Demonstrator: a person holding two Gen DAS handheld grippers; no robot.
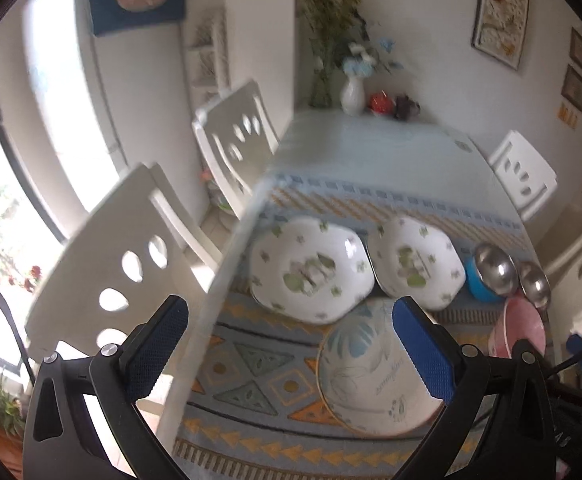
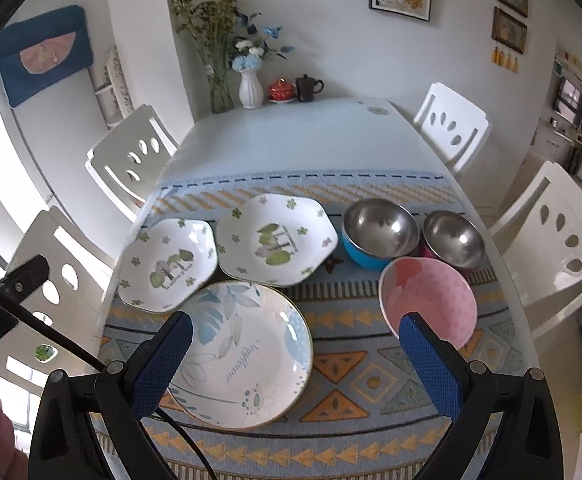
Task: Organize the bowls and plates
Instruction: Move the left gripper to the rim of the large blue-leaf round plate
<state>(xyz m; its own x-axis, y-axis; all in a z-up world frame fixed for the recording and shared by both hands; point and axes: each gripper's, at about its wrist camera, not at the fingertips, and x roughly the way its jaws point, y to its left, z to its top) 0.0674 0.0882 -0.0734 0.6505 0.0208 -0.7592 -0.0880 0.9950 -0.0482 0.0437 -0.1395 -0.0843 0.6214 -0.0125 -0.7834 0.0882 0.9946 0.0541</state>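
On the patterned blue-and-orange woven runner (image 2: 371,380) that covers the near end of the white bench (image 2: 291,140), the crockery lies in two loose rows. Farthest left sits a white hexagonal plate printed with green trees and clovers (image 2: 167,266), close to the bench's left edge. Just beside it to the right lies a second, larger white hexagonal plate with the same tree print (image 2: 277,240); their rims nearly touch. In front of the pair rests a round white plate with pale blue leaf print and a gilt rim (image 2: 247,356), its far edge overlapping the near rims of both hexagonal plates.

Right of the hexagonal plates stands a steel bowl with a blue outer shell (image 2: 379,236), and just beside that a smaller steel bowl with a dark pink outer shell (image 2: 453,244). In front of these two, a pink ceramic bowl with a dotted inside (image 2: 431,300) sits tilted, leaning against them.

The left hand-held gripper (image 1: 291,354) hovers over the bench's left edge, fingers spread wide and grasping nothing; the round plate (image 1: 371,368) shows partly behind its right finger. The right hand-held gripper (image 2: 297,364) hangs above the near runner, likewise released and empty, its left finger in front of the round plate and its right finger in front of the pink bowl.
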